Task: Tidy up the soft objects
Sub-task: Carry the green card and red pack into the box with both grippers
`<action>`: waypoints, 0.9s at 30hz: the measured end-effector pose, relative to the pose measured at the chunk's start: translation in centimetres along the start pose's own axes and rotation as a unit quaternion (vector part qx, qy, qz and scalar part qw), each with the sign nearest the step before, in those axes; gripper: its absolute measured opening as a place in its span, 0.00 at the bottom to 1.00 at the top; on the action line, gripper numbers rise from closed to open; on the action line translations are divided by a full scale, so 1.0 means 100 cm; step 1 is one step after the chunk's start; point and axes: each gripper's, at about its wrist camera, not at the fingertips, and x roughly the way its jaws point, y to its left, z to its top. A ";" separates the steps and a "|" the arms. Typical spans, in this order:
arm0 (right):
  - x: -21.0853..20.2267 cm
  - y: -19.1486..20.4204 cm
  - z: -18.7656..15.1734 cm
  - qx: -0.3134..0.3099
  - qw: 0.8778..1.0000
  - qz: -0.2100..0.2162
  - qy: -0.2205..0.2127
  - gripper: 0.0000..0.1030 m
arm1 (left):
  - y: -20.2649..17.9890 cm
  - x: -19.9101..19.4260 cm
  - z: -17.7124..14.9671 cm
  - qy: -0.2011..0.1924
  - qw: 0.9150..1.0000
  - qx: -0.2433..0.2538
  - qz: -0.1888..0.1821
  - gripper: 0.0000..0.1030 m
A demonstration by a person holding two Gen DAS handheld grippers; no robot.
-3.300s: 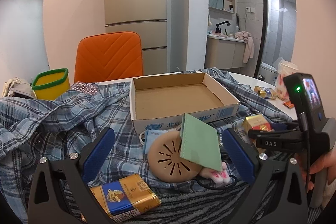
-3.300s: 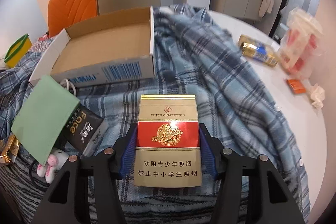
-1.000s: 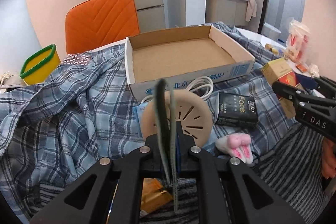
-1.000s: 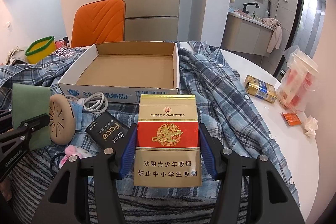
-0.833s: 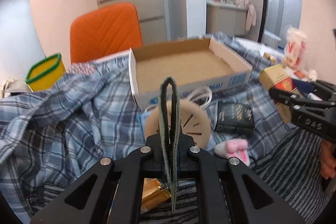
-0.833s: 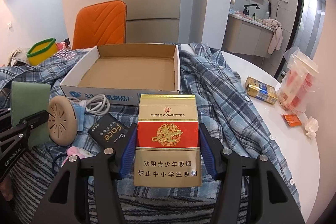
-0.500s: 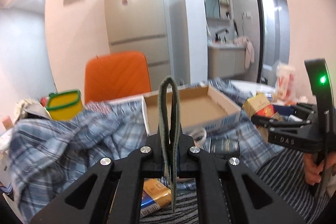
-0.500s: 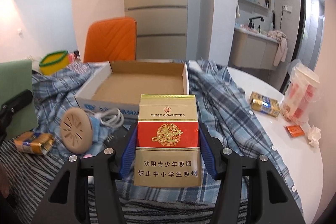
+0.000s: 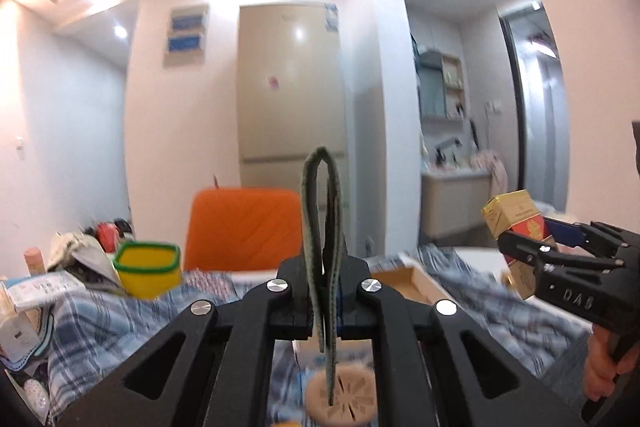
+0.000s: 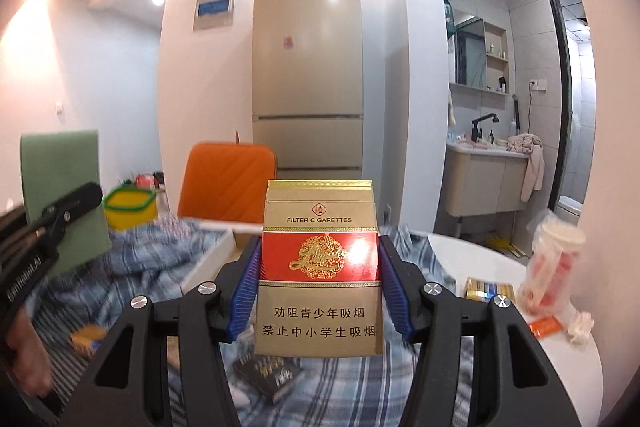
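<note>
My left gripper (image 9: 323,301) is clamped on the folded green cloth (image 9: 322,227), which stands upright between the jaws, lifted above the plaid shirt (image 9: 116,311) and the cardboard box (image 9: 404,281). My right gripper (image 10: 319,289) is closed on the red-and-gold cigarette pack (image 10: 319,267) — held upright, raised over the table (image 10: 476,255). A round tan disc (image 9: 348,393) lies below the cloth, an orange chair (image 10: 228,181) beyond.

A thin green folded cloth (image 9: 322,247) is standing upright, pinched edge-on in the left tool (image 9: 323,291), its fold looping at the top. A red and gold cigarette pack (image 10: 318,267) is sitting upright, squeezed between the right tool's (image 10: 319,283) blue pads.
</note>
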 end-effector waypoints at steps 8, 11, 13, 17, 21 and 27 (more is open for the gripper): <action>0.030 0.010 0.033 0.003 0.998 -0.014 -0.068 0.56 | -0.005 0.026 0.016 -0.062 0.998 -0.001 0.015 0.05; 0.045 0.014 0.033 0.012 0.996 -0.016 -0.084 0.56 | -0.010 0.040 0.012 -0.077 0.997 0.004 0.023 0.05; 0.056 0.018 0.029 0.017 0.996 -0.016 -0.087 0.56 | -0.010 0.049 0.006 -0.088 0.996 -0.001 0.032 0.05; 0.077 0.023 0.012 0.011 0.997 -0.026 -0.073 0.56 | -0.010 0.068 -0.014 -0.067 0.997 0.003 0.037 0.05; 0.096 0.017 -0.008 0.021 0.998 -0.025 -0.048 0.56 | -0.010 0.083 -0.032 -0.039 0.998 0.017 0.040 0.05; 0.134 0.015 -0.025 0.002 1.000 -0.016 0.011 0.56 | -0.005 0.110 -0.041 0.031 0.999 -0.002 0.019 0.05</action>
